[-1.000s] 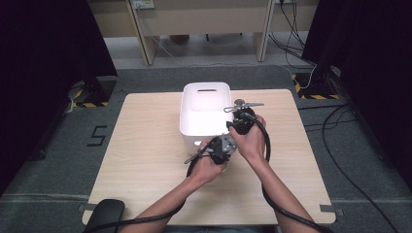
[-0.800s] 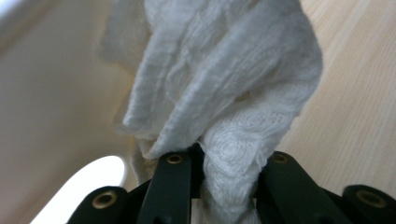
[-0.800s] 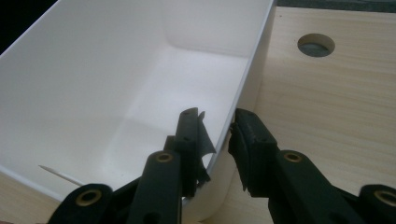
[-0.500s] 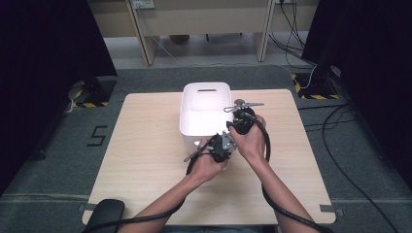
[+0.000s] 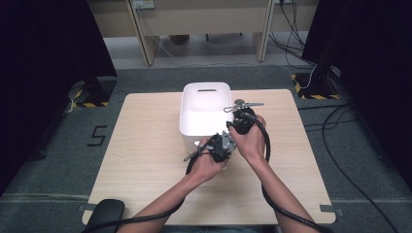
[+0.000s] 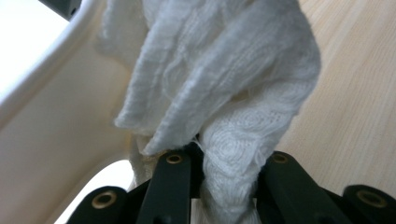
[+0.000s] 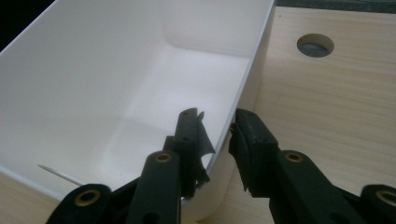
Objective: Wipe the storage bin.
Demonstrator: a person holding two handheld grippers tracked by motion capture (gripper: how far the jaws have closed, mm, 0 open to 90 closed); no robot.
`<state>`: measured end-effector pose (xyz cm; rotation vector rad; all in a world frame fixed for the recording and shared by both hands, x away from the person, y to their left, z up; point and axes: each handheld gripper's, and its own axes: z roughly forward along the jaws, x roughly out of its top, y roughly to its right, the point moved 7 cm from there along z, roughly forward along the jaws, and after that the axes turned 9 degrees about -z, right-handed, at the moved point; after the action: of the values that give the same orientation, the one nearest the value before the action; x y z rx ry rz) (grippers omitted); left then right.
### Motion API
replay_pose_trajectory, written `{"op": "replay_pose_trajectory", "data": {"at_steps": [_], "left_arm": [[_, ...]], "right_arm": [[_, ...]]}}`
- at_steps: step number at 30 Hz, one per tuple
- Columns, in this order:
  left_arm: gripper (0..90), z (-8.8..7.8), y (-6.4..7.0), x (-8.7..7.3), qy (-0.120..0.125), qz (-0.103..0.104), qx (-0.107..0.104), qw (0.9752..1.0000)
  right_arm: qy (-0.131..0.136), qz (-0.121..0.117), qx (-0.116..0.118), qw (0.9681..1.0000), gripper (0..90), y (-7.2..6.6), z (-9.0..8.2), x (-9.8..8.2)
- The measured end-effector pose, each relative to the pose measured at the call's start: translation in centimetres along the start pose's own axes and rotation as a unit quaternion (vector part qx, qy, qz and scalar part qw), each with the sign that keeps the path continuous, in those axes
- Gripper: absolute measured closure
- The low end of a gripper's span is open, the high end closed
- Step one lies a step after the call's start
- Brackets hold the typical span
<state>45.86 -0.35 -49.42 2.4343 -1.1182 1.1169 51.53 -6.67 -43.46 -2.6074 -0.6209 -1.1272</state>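
A white plastic bin (image 5: 204, 104) stands on the wooden table (image 5: 145, 145), empty as far as I can see. My left gripper (image 6: 224, 161) is shut on a bunched white cloth (image 6: 224, 79), which rests against the bin's outer wall (image 6: 56, 121) near its front corner. In the high view the left gripper (image 5: 217, 144) sits at the bin's near right corner. My right gripper (image 7: 217, 123) straddles the bin's right wall (image 7: 116, 70), one jaw inside and one outside, both pads against the thin wall. From above, the right gripper (image 5: 238, 120) is at the bin's right rim.
A round cable hole (image 7: 315, 45) is cut in the tabletop (image 7: 327, 102) beyond the right gripper. Both cables trail back over the table's near edge. Dark curtains and desk legs surround the table; a black object (image 5: 104, 211) sits at its near left corner.
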Motion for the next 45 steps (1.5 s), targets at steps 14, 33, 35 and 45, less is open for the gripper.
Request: {"op": "replay_pose_trajectory", "data": {"at_steps": [14,33,35,45], "left_arm": [[78.3,-0.3,-0.1,-0.6,-0.005,-0.008,-0.011,0.9999],[78.4,-7.3,-5.7,-6.1,0.000,-0.047,0.029,0.9984],[78.4,-8.3,-6.9,-7.0,-0.002,-0.063,0.042,0.9971],[78.6,-11.1,-11.7,-10.8,-0.009,-0.129,0.097,0.9868]], "right_arm": [[-0.001,0.003,0.002,1.0000,71.2,0.0,0.0,0.0],[0.020,0.034,0.006,0.9992,86.6,1.6,-2.8,1.0],[0.013,0.037,0.003,0.9992,88.0,2.0,-2.7,0.6],[-0.014,0.039,0.007,0.9991,88.1,1.7,-1.6,-0.7]]}}
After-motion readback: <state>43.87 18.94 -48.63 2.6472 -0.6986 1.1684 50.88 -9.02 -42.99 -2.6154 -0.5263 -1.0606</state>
